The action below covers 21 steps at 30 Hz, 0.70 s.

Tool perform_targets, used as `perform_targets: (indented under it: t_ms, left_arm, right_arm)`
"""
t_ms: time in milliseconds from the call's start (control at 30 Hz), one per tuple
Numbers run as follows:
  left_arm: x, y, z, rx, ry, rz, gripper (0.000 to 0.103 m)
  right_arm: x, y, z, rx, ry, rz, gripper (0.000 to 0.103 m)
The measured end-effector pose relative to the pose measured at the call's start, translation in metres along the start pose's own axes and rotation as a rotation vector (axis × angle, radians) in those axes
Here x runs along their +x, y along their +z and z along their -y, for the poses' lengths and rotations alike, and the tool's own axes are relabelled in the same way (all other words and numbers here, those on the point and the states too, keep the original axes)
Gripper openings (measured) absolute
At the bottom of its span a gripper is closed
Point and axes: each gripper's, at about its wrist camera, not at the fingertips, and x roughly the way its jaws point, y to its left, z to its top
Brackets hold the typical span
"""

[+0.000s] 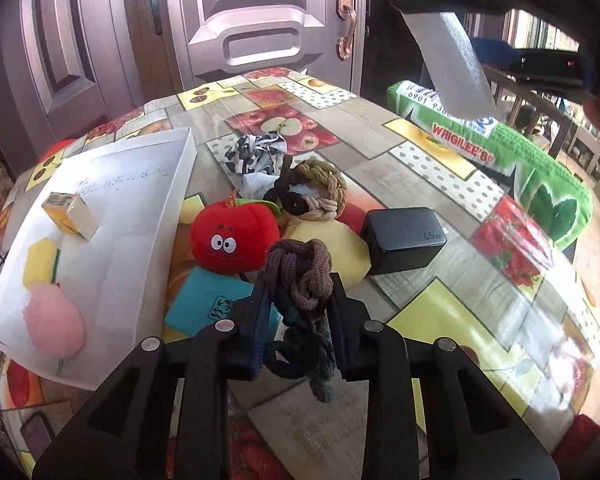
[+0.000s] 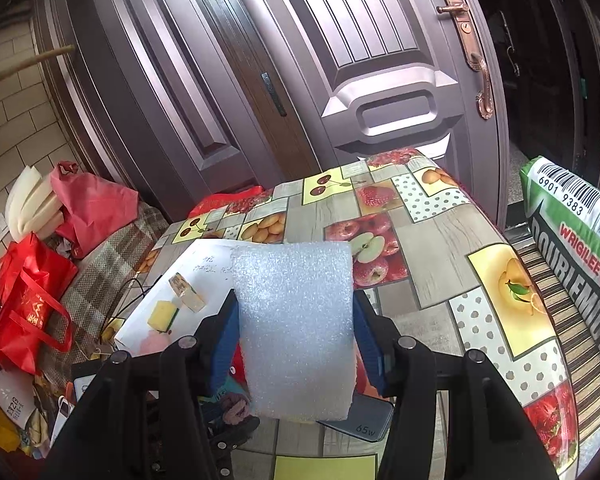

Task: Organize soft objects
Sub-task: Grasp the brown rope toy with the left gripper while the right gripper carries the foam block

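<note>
Brown knotted cord [image 1: 300, 276] is pinched in our left hand-held gripper [image 1: 300, 300]; our right hand-held gripper [image 2: 296, 344] clamps one white foam sheet [image 2: 296, 320] above the desk [image 2: 432, 232], where we count one red plush apple [image 1: 232, 240].

table [image 1: 420, 168]: stands before the door [image 1: 256, 12], which rises at its far side
paper sheet [image 1: 112, 216]: on the table's left part; a small box [image 1: 70, 215] lies on it
plush toy [image 1: 234, 236]: just right of the sheet, near the middle
braided ring [image 1: 318, 190]: behind the toy, touching a crumpled cloth [image 1: 256, 152] farther back
charger [image 1: 402, 240]: right of the toy
pillow [image 1: 496, 144]: at the table's far right edge
knotted cord [image 1: 302, 276]: between the left gripper [image 1: 300, 300] fingers, nearer than the toy
foam sheet [image 2: 296, 328]: between the right gripper [image 2: 296, 344] fingers, above the table
</note>
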Motion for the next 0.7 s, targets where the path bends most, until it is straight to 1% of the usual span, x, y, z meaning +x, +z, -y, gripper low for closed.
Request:
perform_targets:
  t_ms: [100,233,400,500,700]
  left_arm:
    - [-0.024,0.005,-0.012,-0.066,-0.013,0.051,0.026]
    - [-0.052,0.010,-0.023,-0.125,-0.009,0.115,0.026]
    - [-0.075,0.015,-0.034,-0.168,0.022,0.171,0.026]
    - [-0.084,0.015,-0.041,-0.187,0.050,0.190,0.026]
    - [-0.094,0.013,-0.060,-0.239,0.109,0.199,0.026]
  right_arm:
    - [-0.005,0.004,-0.009,-0.017,0.021,0.020,0.054]
    - [-0.008,0.005,-0.020,-0.037,0.041,0.030,0.054]
    - [-0.012,0.004,-0.028,-0.057,0.055,0.034,0.054]
    - [-0.014,0.005,-0.032,-0.067,0.060,0.036,0.054]
    - [-0.015,0.004,-0.038,-0.085,0.072,0.030,0.054]
